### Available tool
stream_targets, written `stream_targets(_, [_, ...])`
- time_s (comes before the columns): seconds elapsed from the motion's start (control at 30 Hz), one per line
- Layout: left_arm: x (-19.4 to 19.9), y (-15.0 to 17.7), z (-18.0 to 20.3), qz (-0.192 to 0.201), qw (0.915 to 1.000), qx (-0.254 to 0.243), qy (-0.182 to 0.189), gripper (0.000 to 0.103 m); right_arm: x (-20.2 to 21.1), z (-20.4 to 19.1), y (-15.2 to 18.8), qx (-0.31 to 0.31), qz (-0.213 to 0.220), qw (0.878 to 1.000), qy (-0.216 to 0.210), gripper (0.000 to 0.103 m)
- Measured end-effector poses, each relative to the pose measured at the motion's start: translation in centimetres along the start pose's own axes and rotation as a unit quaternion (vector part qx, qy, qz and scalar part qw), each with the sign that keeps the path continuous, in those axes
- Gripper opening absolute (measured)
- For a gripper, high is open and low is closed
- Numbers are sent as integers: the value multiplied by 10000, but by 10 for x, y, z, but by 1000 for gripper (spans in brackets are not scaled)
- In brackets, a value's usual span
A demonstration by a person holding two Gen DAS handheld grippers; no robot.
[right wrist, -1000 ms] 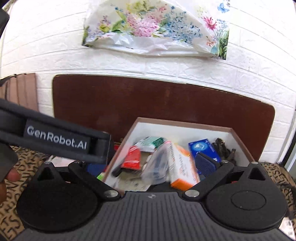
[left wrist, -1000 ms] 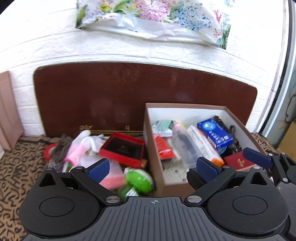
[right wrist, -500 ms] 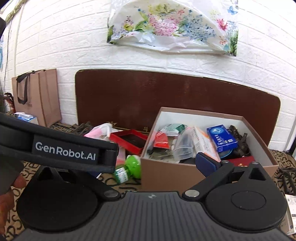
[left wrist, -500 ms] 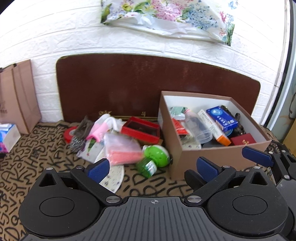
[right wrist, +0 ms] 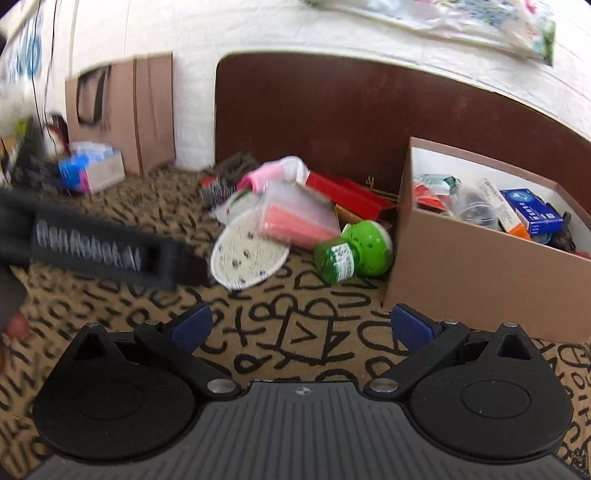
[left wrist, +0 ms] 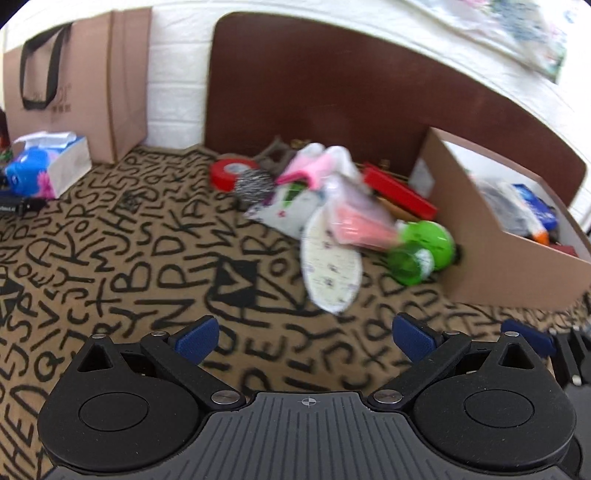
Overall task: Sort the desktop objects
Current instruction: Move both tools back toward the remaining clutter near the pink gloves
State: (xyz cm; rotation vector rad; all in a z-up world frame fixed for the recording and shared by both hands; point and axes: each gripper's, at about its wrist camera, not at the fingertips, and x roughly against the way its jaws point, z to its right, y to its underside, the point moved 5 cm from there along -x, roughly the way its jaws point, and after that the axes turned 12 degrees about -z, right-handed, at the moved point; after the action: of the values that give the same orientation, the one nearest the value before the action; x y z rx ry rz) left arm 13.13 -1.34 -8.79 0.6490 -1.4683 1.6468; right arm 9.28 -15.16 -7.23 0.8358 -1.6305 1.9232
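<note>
White brick wall (right wrist: 295,33) behind, with a flowered plastic sheet (right wrist: 480,26) hung high. Dark brown board (left wrist: 332,92) leaning against it. Below, tan cloth (left wrist: 110,240) printed with black letters.

Both wrist views sit low over the lettered surface (left wrist: 110,258), facing the white brick wall, blurred. Left view looks from further left, box (left wrist: 491,258) at its right edge. Right view is nearer the box (right wrist: 480,266). Shared: green bottle (left wrist: 421,254) (right wrist: 351,251), clutter pile, paper bag (left wrist: 85,85) (right wrist: 125,110).
</note>
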Motion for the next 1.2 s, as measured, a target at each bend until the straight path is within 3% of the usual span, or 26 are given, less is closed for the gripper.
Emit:
stream_targets(0.23, [-41,-29,-17,-315,9993,138,150,98,-38,-13,-10,-4,-346,9985,-430,102])
stream_targets(0.53, [-90,-60,-12,-632,9974,74,347,84,-72,-2,-29,-170,-408,9980,-446,90])
stream_targets(0.6, [-96,-65,-9,-722,9965,65,424,73,-78,0,-32,-128,-391,9983,-400,79])
stream_targets(0.73, [-105,-75,-3,-755,9962,-61,435,67,-91,-3,-36,2,-467,9976,-511,68])
stream_targets(0.8, [-107,-78,-2,-759,9960,-141,454,47,-93,-3,-39,-20,-423,9976,-539,65])
stream_targets(0.87, [-106,-79,-4,-761,9954,-115,576,41,-91,-3,-43,36,-336,9985,-430,61])
stream_targets(0.97, [-104,-78,-9,-714,9952,19,673,41,-88,-2,-47,213,-221,9994,-168,61])
stream_targets(1.03, [-100,-78,-11,-606,9960,58,661,58,-90,-3,-52,325,-145,9993,-67,60])
stream_targets(1.2, [-76,-85,-19,-349,9968,97,707,72,-100,-10,-65,509,-20,9987,-3,60])
